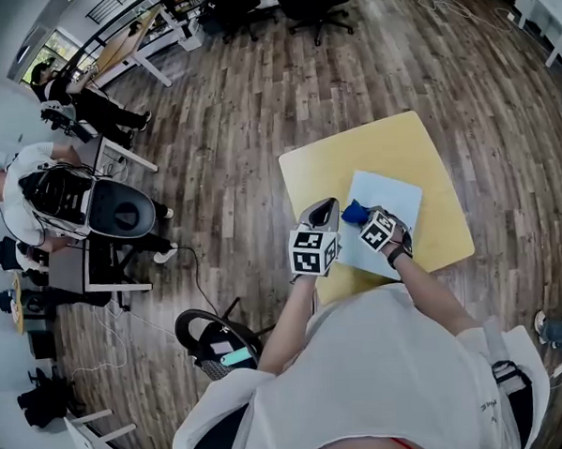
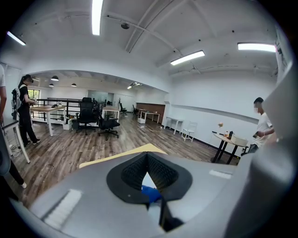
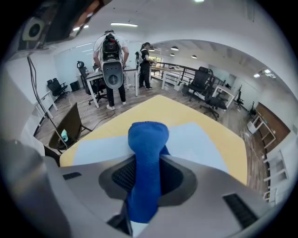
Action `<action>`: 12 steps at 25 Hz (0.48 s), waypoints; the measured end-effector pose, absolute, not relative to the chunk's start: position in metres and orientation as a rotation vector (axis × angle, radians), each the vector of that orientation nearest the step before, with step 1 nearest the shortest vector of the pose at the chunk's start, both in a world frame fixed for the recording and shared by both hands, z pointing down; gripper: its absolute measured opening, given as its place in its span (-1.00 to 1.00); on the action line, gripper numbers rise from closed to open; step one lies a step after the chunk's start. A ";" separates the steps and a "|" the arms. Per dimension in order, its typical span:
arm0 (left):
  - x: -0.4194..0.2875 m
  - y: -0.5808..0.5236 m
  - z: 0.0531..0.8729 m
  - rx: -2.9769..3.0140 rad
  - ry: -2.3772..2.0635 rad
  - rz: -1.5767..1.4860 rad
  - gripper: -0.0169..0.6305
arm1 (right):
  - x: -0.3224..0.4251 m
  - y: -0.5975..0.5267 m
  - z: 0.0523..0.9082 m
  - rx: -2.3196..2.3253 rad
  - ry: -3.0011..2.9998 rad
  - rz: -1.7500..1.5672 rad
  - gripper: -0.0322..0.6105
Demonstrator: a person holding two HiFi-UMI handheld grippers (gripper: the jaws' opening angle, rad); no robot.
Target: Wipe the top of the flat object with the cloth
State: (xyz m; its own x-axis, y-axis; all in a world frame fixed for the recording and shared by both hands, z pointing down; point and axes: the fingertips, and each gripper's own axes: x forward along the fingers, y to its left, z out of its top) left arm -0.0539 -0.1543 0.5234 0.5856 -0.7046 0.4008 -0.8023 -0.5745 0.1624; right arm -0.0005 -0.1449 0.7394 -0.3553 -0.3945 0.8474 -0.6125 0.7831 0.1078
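"Clamping the blue cloth (image 3: 148, 135), is the right gripper (image 3: 149, 162)?"

"Yes, its jaws are tight on it. The flat sheet (image 1: 393, 202) lies right below and ahead, on the yellow table (image 1: 353, 159). Beside it the left gripper (image 2: 147, 159) is closed up and empty."

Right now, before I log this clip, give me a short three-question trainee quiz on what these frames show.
1. Multiple choice: what does the right claw grip? A) a sponge B) a blue cloth C) nothing
2. True or false: the pale sheet lies on the floor.
3. Fill in: the sheet rests on a ____ table.

Key: 1 B; 2 false; 3 yellow.
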 end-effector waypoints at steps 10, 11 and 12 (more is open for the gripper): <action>0.003 -0.153 0.512 2.580 -1.050 0.401 -0.93 | 0.130 -0.108 0.732 1.039 -1.849 0.488 -0.57; 0.010 -0.151 0.513 2.586 -1.034 0.401 -0.93 | 0.141 -0.103 0.734 1.059 -1.840 0.503 -0.57; 0.015 -0.150 0.514 2.590 -1.021 0.402 -0.93 | 0.149 -0.099 0.735 1.077 -1.836 0.517 -0.57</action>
State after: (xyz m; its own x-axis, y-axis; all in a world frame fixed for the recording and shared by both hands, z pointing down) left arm 0.0150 -0.1497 0.5143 0.7040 -0.6042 0.3733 -0.6964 -0.6903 0.1961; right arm 0.1491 -0.0992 0.7347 -0.1987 -0.4597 0.8655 -0.8436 0.5298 0.0877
